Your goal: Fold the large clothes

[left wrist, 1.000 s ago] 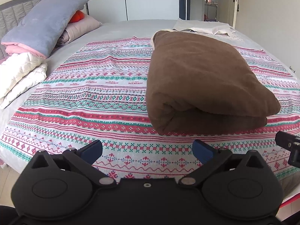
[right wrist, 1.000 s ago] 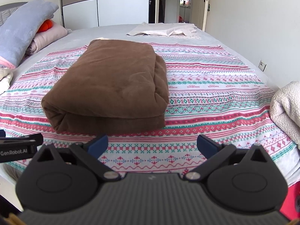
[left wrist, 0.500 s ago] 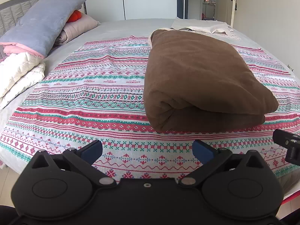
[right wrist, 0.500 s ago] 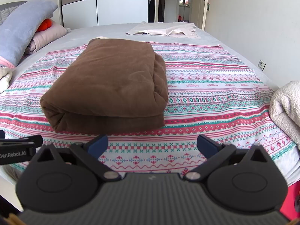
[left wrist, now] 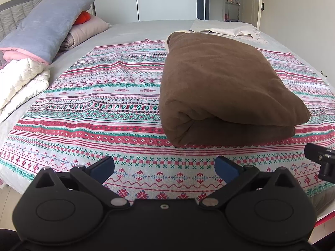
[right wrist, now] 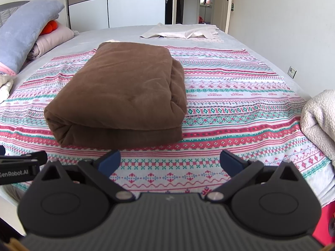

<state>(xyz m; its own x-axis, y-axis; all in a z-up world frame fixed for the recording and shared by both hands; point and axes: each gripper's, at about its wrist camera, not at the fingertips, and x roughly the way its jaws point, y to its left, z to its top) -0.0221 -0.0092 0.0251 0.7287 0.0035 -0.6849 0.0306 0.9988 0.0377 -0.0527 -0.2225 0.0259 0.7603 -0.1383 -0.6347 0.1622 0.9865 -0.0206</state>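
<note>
Barely moved since a second ago, only drifted slightly. Left gripper [left wrist: 164,165] and right gripper [right wrist: 169,159] both spread apart, empty, hovering at bed edge. Brown blanket [right wrist: 123,92] lay folded on striped patterned sheet [right wrist: 240,104], looked done. Best left square, not dragged. Pillows [left wrist: 48,27] by headboard, wardrobe [right wrist: 125,6] behind.

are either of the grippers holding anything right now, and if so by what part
Nothing is held. The left gripper and right gripper are both open and empty, short of the folded brown blanket, which lies on the patterned sheet.
</note>
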